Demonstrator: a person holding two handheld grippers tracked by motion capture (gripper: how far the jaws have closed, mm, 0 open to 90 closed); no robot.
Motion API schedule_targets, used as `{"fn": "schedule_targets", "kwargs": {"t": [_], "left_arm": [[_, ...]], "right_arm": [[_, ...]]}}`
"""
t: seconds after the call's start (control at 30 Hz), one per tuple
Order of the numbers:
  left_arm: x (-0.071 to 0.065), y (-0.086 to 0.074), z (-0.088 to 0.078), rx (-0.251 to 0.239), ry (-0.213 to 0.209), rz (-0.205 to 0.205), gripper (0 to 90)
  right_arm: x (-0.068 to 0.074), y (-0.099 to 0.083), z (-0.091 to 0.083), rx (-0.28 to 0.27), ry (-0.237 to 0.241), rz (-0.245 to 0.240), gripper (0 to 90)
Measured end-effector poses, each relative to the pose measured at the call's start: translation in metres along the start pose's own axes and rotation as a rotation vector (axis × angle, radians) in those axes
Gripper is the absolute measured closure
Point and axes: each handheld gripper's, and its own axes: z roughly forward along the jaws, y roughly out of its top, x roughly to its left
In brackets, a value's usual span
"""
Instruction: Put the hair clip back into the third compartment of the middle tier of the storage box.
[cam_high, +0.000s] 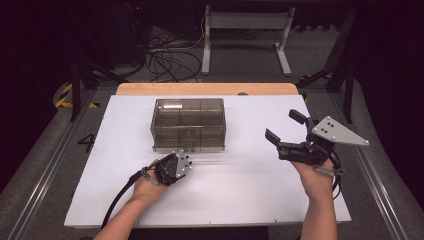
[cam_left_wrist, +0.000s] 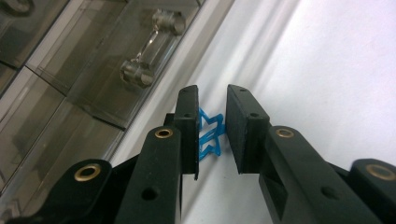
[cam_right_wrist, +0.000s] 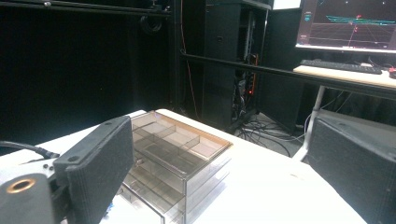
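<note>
Between left tongs (cam_left_wrist: 211, 135), blue star (cam_left_wrist: 208, 135) half-hidden — grip unclear, drawer box (cam_left_wrist: 70, 84) cropped.

A dark numeral "4" (cam_high: 86, 142) on the grey floor just left of the table (cam_high: 125, 200), lines and small writing on a monitor screen (cam_right_wrist: 348, 23) in the right gripper view, too small to read

Smoky, glossy clear-plastic drawer box (cam_high: 188, 124); matt white counter (cam_high: 240, 190) with bare wood far edge; translucent blue plastic star (cam_left_wrist: 209, 135); matt black tongs (cam_left_wrist: 212, 135).
</note>
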Motion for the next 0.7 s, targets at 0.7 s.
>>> {"fn": "schedule_targets", "kwargs": {"t": [0.7], "left_arm": [[0.0014,0.0002,0.004,0.009,0.016,-0.016,86.1]], "right_arm": [[-0.0007,-0.0004,-0.0002,0.002,-0.003,-0.003,8.0]]}}
